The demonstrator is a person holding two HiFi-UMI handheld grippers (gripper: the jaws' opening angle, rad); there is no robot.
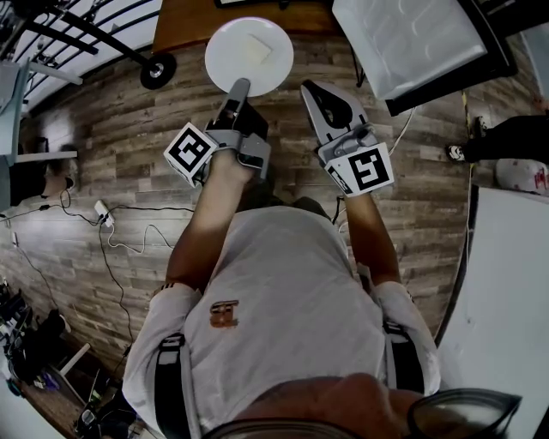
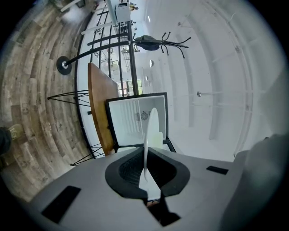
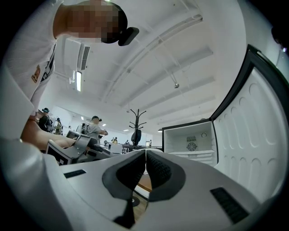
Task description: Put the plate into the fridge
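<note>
A round white plate [image 1: 249, 56] with a pale block [image 1: 257, 47] on it is held out over the wood floor, in front of a wooden table. My left gripper [image 1: 240, 84] is shut on the plate's near rim. In the left gripper view the plate [image 2: 151, 128] stands edge-on between the pads, with the open white fridge [image 2: 135, 118] straight behind it. My right gripper [image 1: 310, 88] hangs beside the plate, shut and empty; in its own view the right gripper [image 3: 146, 155] has its pads touching, and the fridge [image 3: 189, 140] stands ahead.
The fridge door [image 1: 412, 39] is swung open at the right, its ribbed inner door [image 3: 253, 135] close to my right gripper. A wooden table [image 1: 184, 26] stands left of the fridge. A black coat rack [image 2: 158, 43] stands behind. Cables [image 1: 111, 225] lie on the floor at left. A white surface [image 1: 515, 300] is at right.
</note>
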